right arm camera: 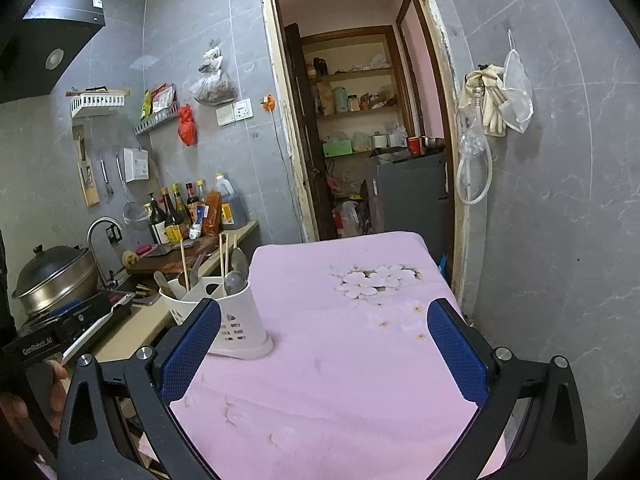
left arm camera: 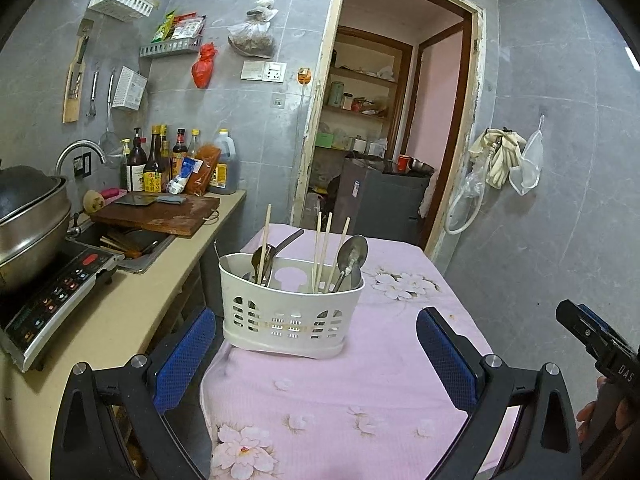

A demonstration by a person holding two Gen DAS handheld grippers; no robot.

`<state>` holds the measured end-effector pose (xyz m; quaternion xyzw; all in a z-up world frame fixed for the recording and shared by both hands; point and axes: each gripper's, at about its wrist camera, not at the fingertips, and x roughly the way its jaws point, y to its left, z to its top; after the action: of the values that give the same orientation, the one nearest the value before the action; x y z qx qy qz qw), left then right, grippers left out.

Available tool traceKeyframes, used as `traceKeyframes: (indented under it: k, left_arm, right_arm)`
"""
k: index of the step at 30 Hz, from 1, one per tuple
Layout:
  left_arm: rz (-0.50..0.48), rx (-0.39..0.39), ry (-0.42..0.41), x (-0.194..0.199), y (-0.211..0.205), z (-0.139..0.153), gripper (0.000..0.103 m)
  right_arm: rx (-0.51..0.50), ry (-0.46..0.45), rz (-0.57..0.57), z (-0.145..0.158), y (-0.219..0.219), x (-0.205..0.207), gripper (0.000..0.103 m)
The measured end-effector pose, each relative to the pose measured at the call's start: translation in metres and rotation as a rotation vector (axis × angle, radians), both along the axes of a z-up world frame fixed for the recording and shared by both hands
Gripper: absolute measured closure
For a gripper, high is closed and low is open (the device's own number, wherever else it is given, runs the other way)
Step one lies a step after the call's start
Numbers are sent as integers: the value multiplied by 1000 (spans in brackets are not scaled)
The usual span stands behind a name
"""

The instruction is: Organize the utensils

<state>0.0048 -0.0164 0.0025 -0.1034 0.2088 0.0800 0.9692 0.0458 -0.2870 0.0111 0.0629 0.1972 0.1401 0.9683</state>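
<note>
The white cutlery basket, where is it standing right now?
The white cutlery basket stands on the pink flowered tablecloth, at the table's left edge beside the kitchen counter, ahead of the open left claw.

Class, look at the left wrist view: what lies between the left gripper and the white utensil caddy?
Only bare pink floral tablecloth. The left gripper, jaws open, faces the utensil caddy, and nothing else lies on that stretch in the left wrist view.

dim, even light; fisheye-warped edges

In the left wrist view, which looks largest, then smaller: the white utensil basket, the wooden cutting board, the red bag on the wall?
1. white utensil basket
2. wooden cutting board, but it is farther away, so the true order is unsure
3. red bag
</note>
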Motion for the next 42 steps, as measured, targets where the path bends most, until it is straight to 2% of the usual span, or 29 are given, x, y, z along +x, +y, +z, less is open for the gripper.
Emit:
traceKeyframes:
  k: [11, 42]
  left_arm:
    - [-11, 23, 4, 2, -12, 1, 2]
    - [-3, 20, 5, -1, -10, 0, 2]
  right_arm:
    - [1, 8, 4, -4, 0, 0, 1]
    - [-1, 14, 10, -9, 10, -4, 1]
